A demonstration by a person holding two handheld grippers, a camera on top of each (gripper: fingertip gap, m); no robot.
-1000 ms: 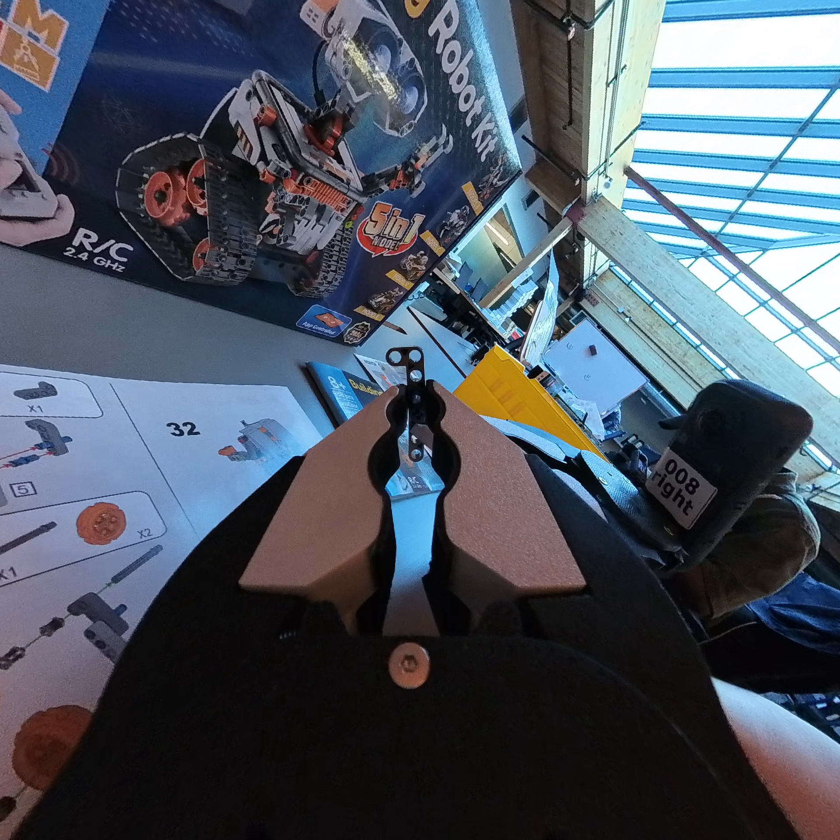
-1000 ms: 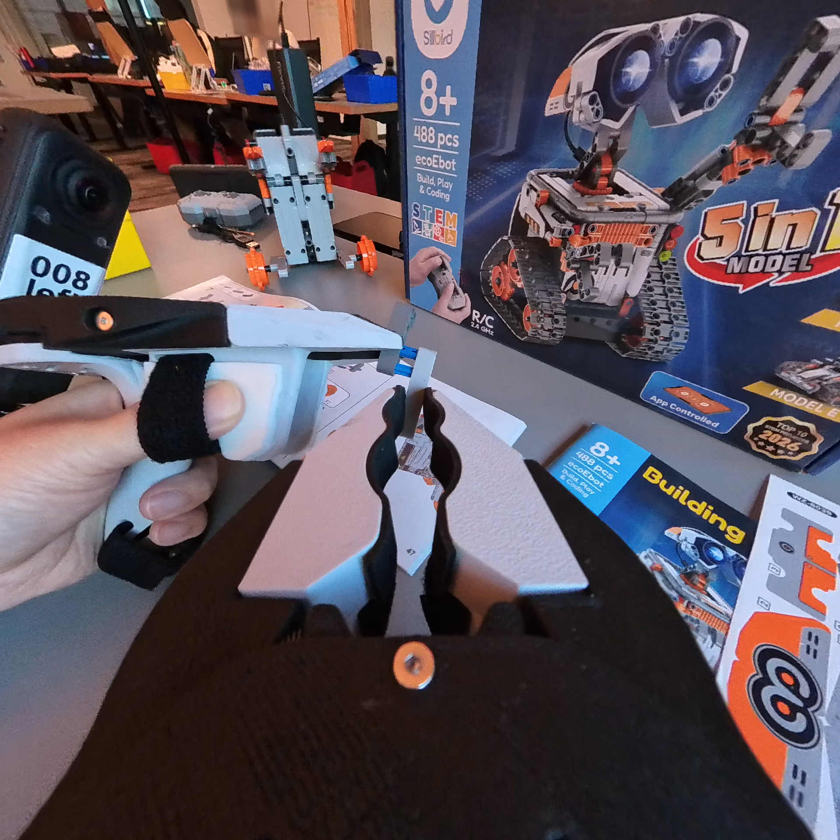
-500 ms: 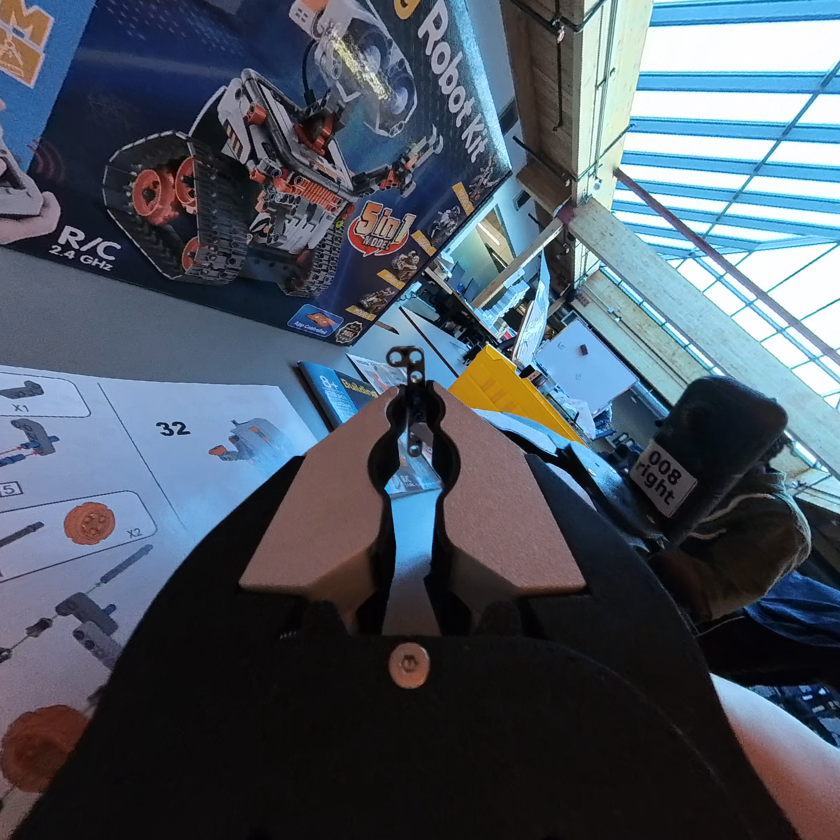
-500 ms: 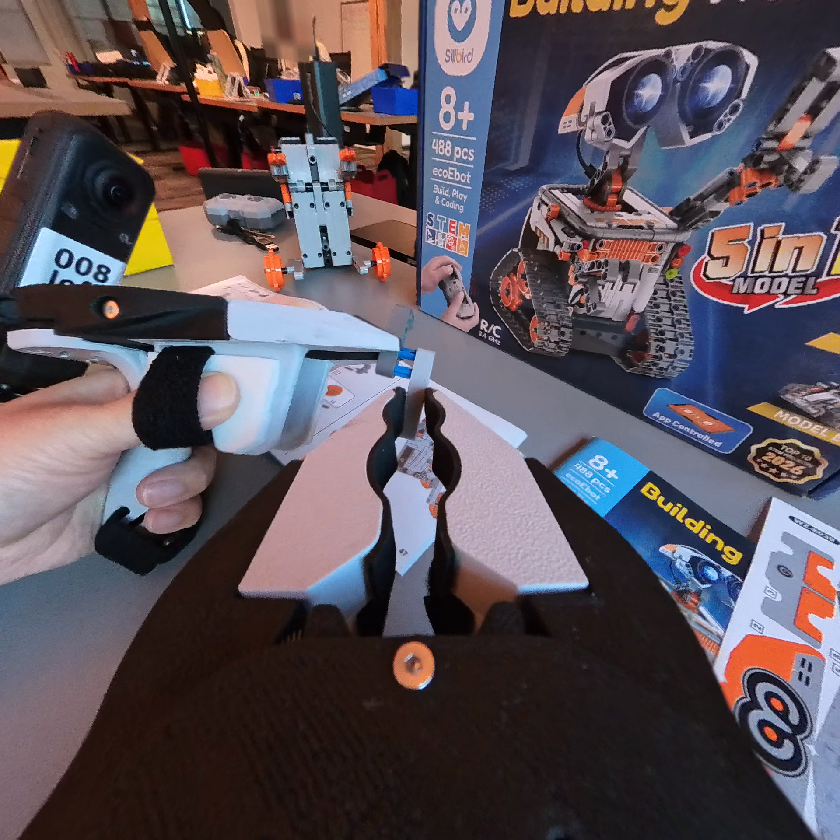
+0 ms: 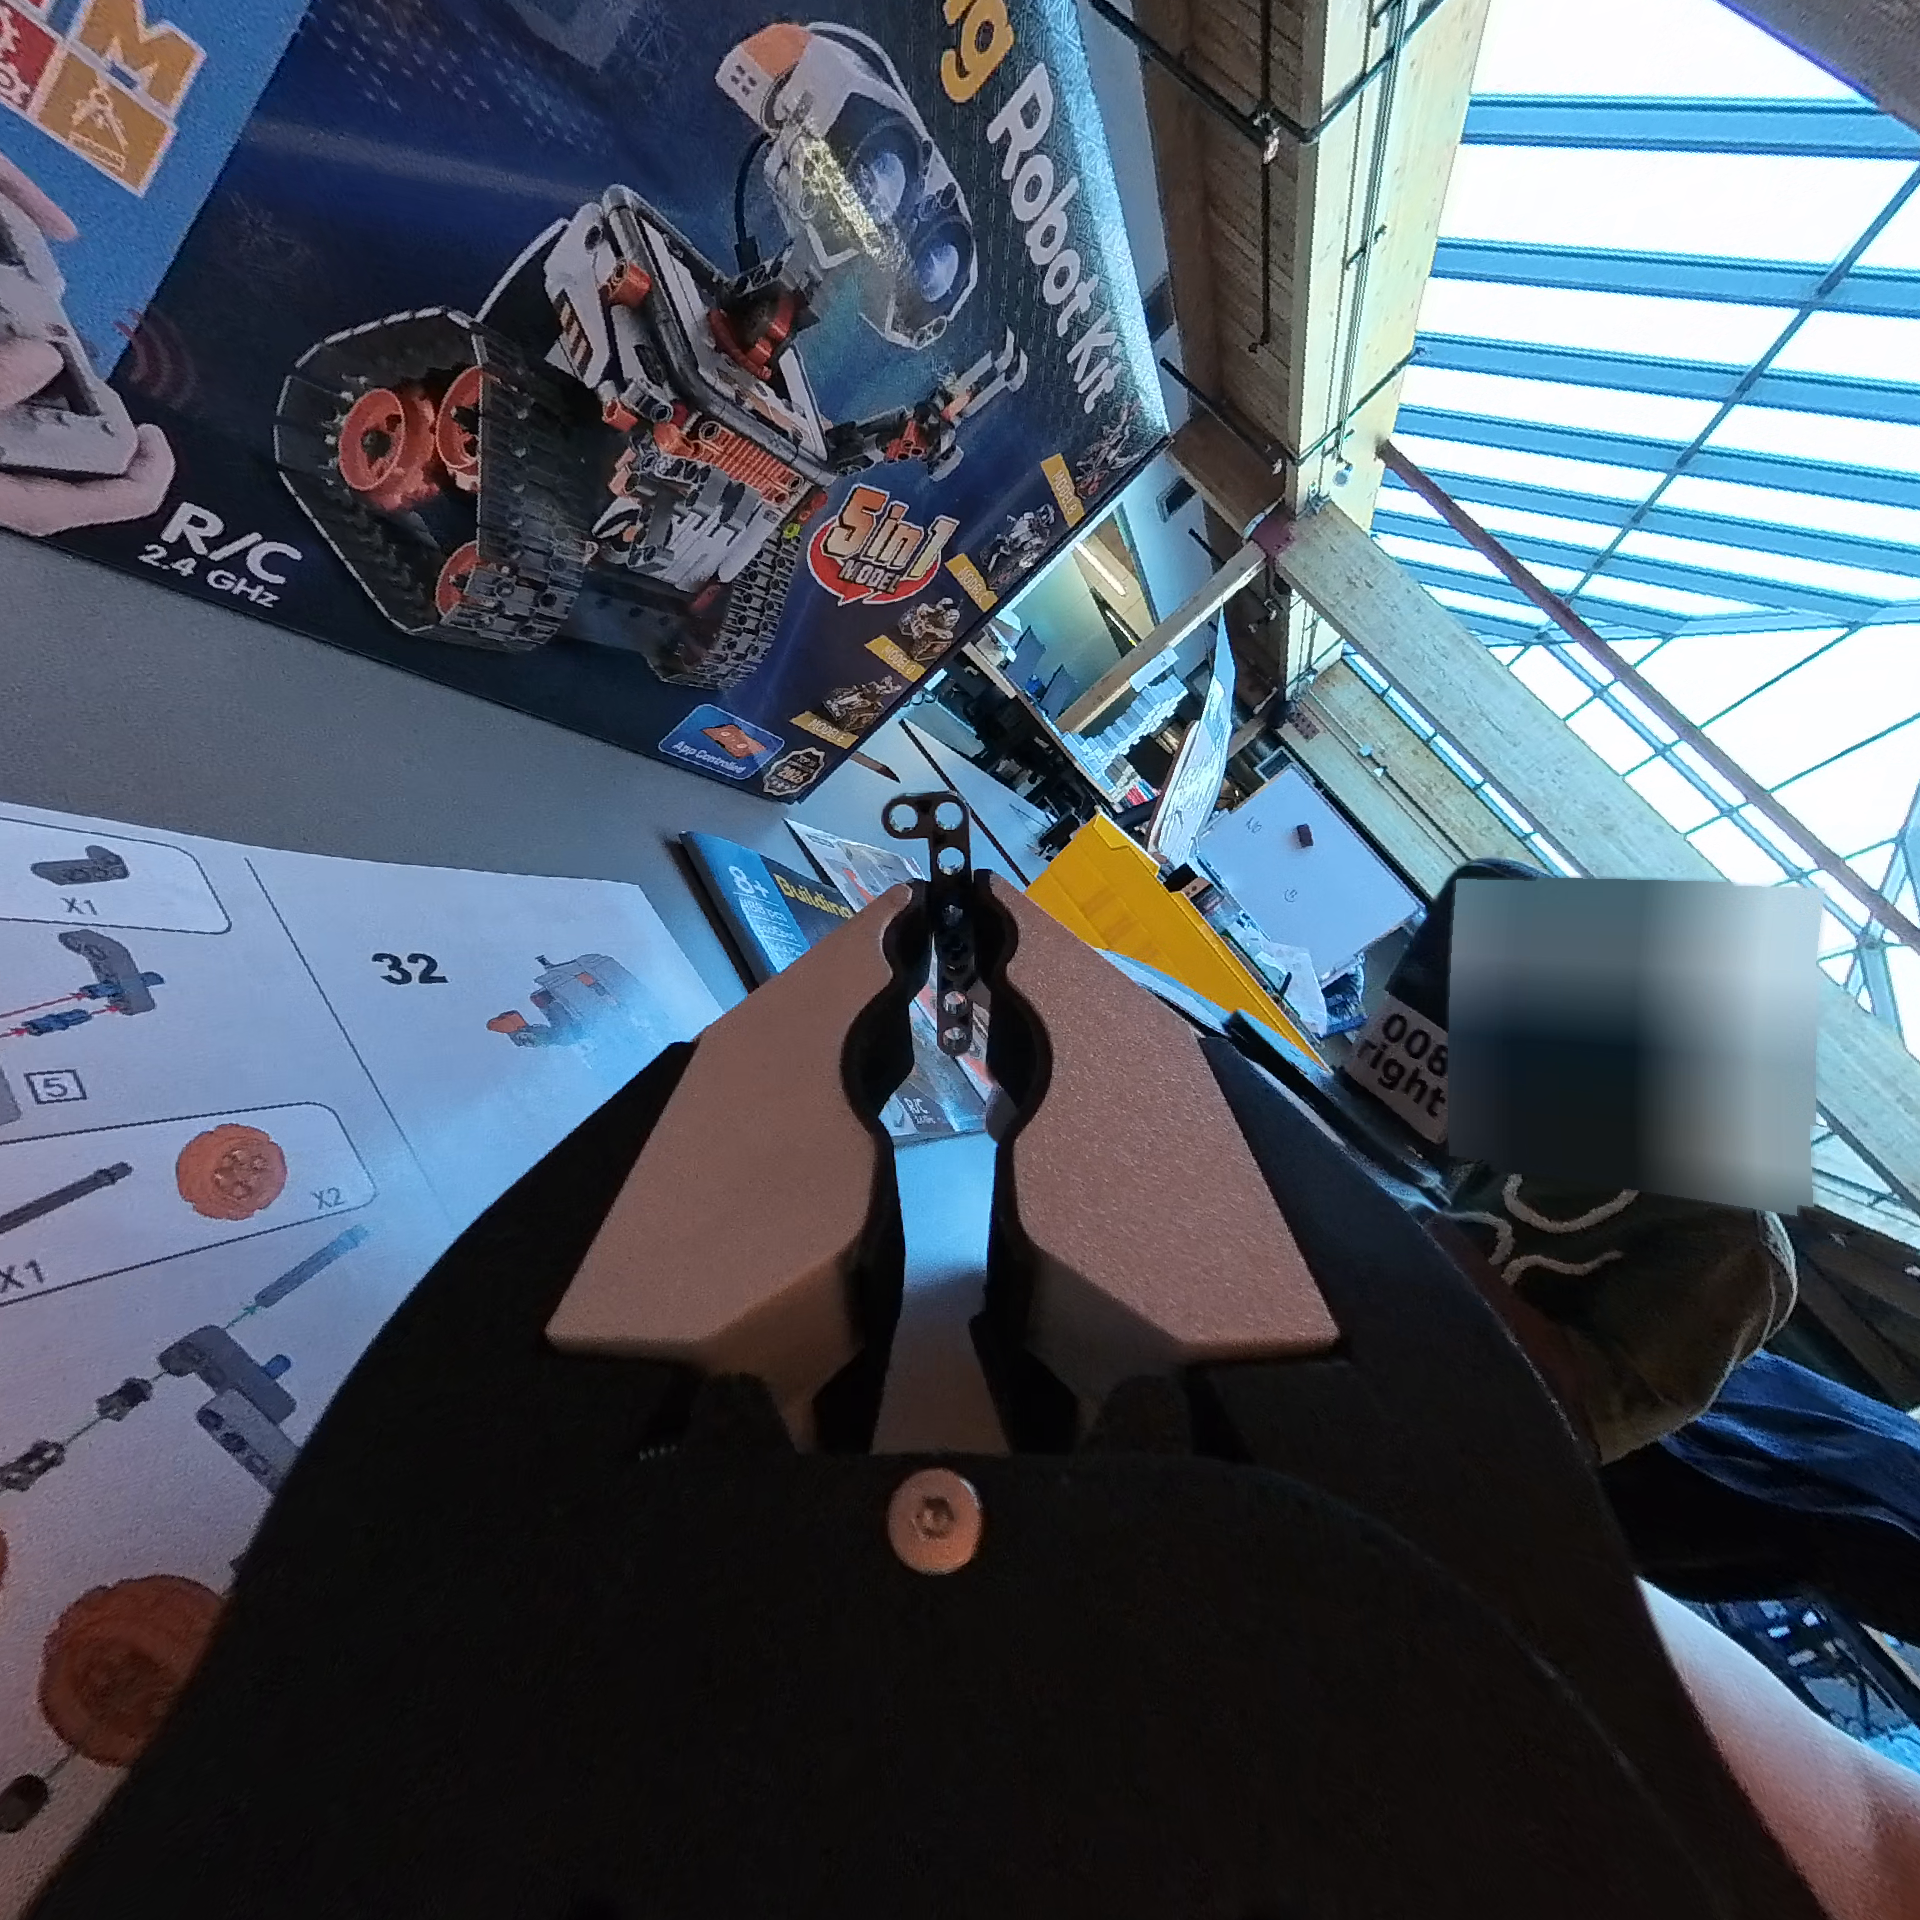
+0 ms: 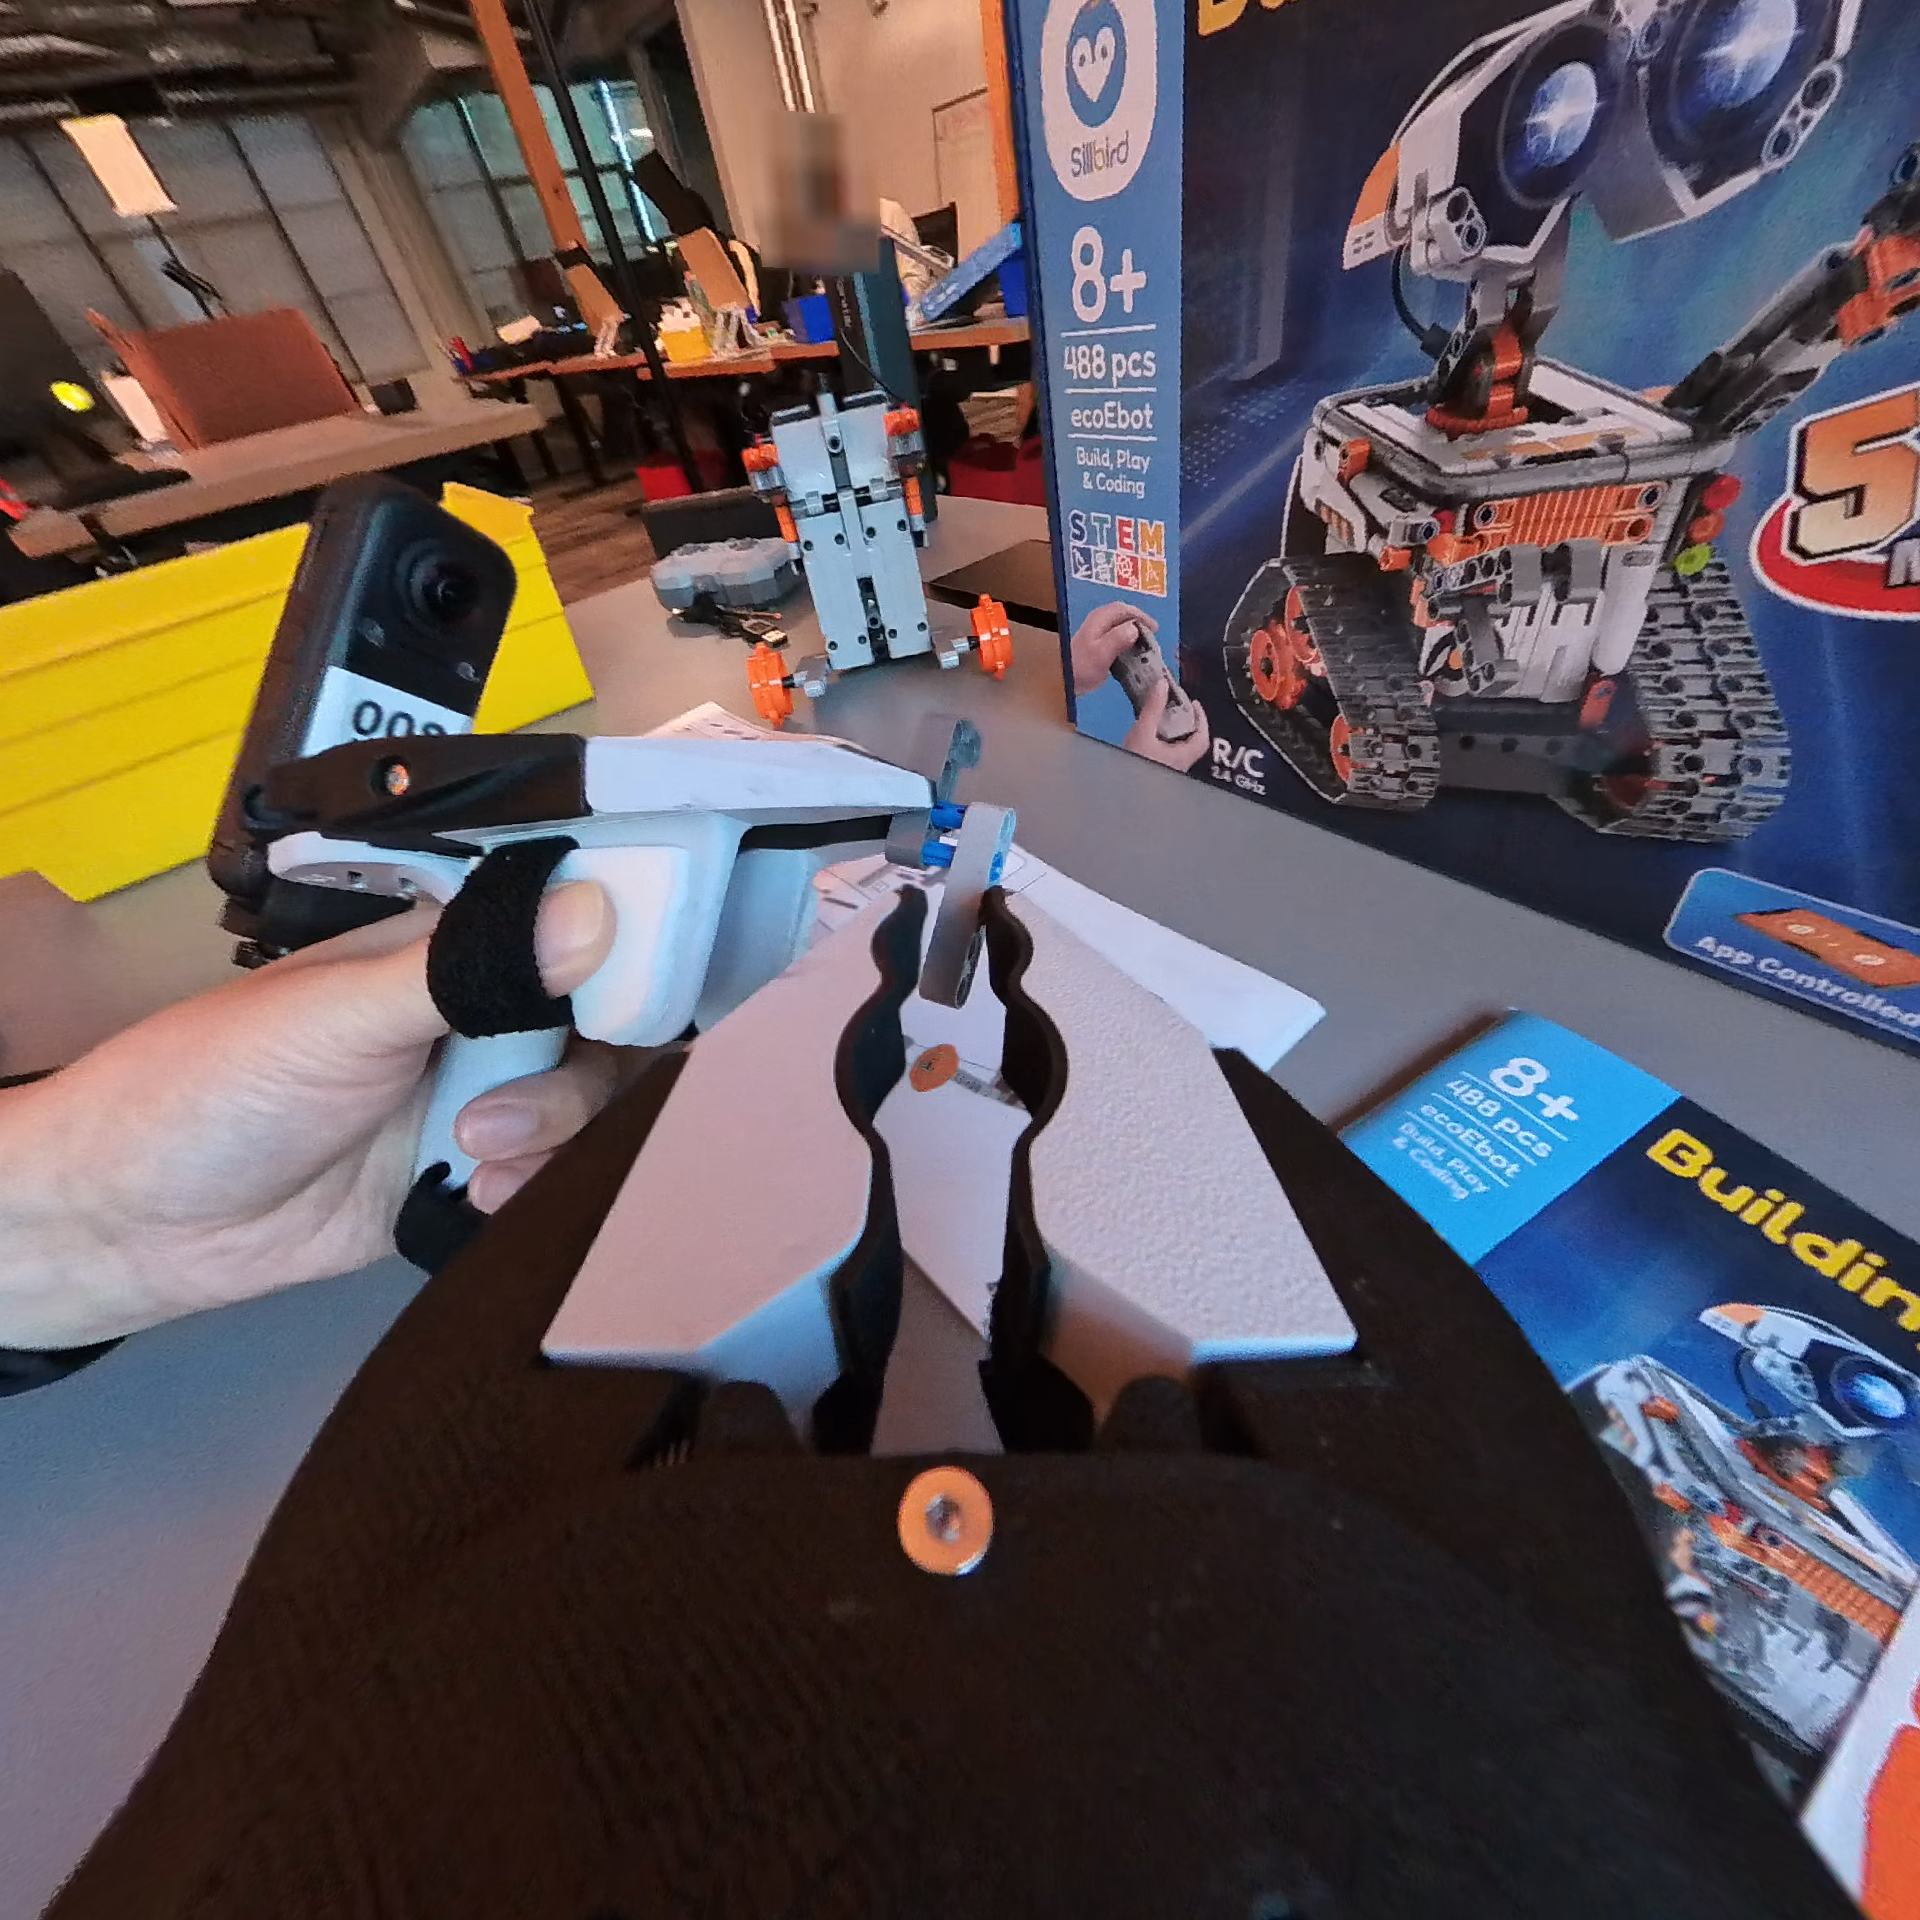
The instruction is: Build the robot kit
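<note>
The left gripper (image 5: 948, 914), rolled sideways over the grey table (image 5: 260, 727), pinches a thin dark perforated plastic beam (image 5: 943, 914). The right gripper (image 6: 951, 914), level, clamps a flat grey plastic beam (image 6: 961, 914) whose blue pins (image 6: 940, 831) meet the other claw's part. A hand (image 6: 208, 1122) grips the left handle.

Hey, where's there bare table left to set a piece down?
Bare grey table runs as a strip between the kit box and the open instruction sheet. More lies bare at lower left, below the hand gripping the left tongs. It is crowded at right, where the blue booklet lies, and behind, around the half-built robot model.
</note>
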